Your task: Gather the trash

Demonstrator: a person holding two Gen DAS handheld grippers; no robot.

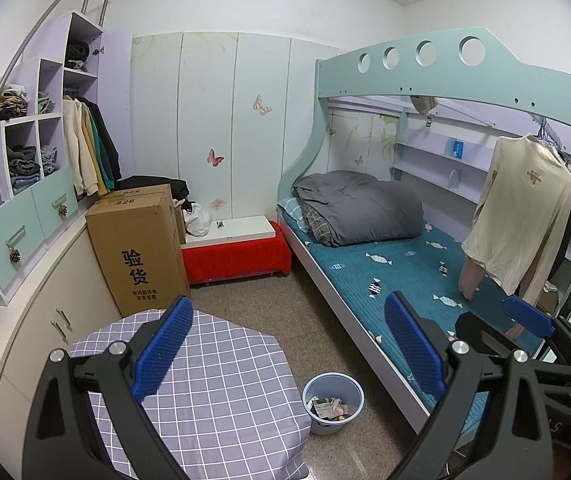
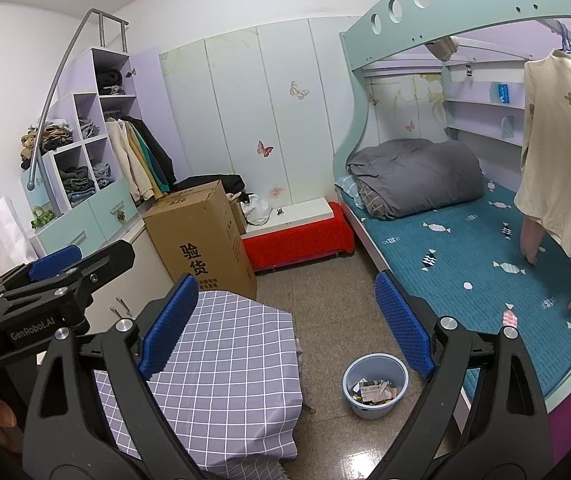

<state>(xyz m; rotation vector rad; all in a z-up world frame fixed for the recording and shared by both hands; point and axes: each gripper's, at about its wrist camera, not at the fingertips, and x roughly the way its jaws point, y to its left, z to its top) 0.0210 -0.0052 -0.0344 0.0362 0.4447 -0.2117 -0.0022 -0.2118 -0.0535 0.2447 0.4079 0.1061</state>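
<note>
I hold both tongs spread wide with nothing between them: the left tongs (image 1: 289,348) and right tongs (image 2: 287,326). The blue bin (image 1: 333,402) of paper trash (image 1: 328,406) sits lower centre on the floor, between the checked tabletop (image 1: 221,384) and the bed (image 1: 397,276).

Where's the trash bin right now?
The blue trash bin stands on the floor between the checked-cloth table and the bed, low centre in both wrist views, with paper scraps inside.
</note>
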